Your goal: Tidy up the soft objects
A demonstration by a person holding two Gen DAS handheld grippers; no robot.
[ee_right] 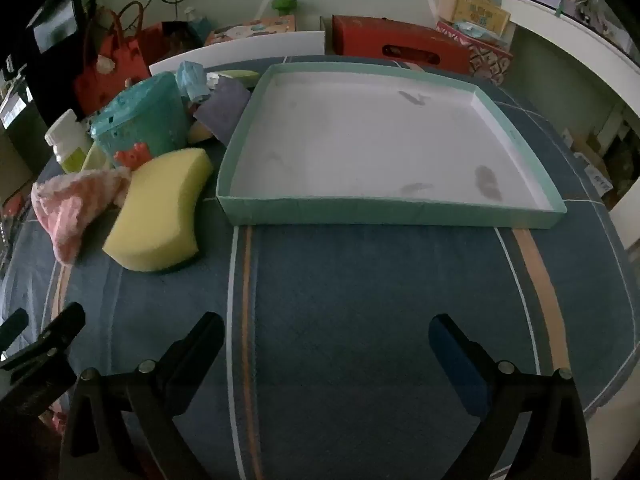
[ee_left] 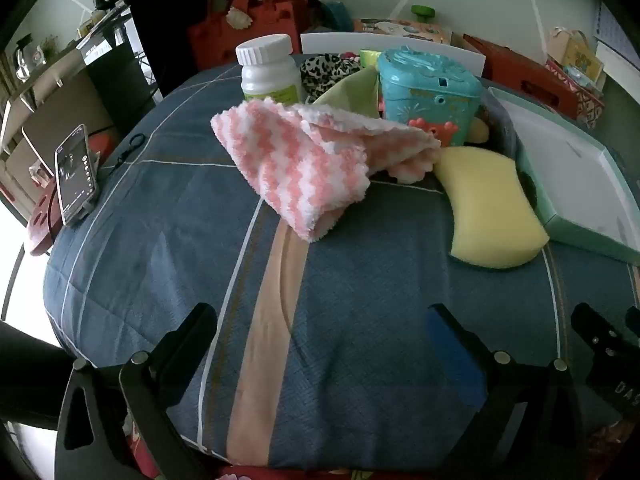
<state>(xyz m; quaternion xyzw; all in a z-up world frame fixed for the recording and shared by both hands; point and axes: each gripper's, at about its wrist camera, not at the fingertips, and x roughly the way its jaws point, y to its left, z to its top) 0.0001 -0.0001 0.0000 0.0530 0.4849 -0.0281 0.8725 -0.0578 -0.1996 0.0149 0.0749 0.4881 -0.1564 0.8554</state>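
Note:
A pink-and-white fluffy cloth [ee_left: 304,164] [ee_right: 76,204] lies crumpled on the blue quilt, with a curved yellow sponge [ee_left: 488,208] [ee_right: 160,216] to its right. A shallow mint-green tray [ee_right: 388,212] [ee_left: 580,224] with a bare white floor sits right of the sponge. Behind the cloth are a leopard-print fabric piece [ee_left: 328,70] and a pale green cloth [ee_left: 352,92]. My left gripper [ee_left: 324,320] hovers open over the quilt, well short of the cloth. My right gripper [ee_right: 328,332] is open too, in front of the tray, holding nothing.
A white pill bottle [ee_left: 270,70] [ee_right: 70,140] and a teal plastic box [ee_left: 428,96] [ee_right: 144,120] stand behind the soft items. A phone [ee_left: 76,174] leans on a stand at the left edge. Red bags and boxes [ee_right: 400,46] line the wall behind.

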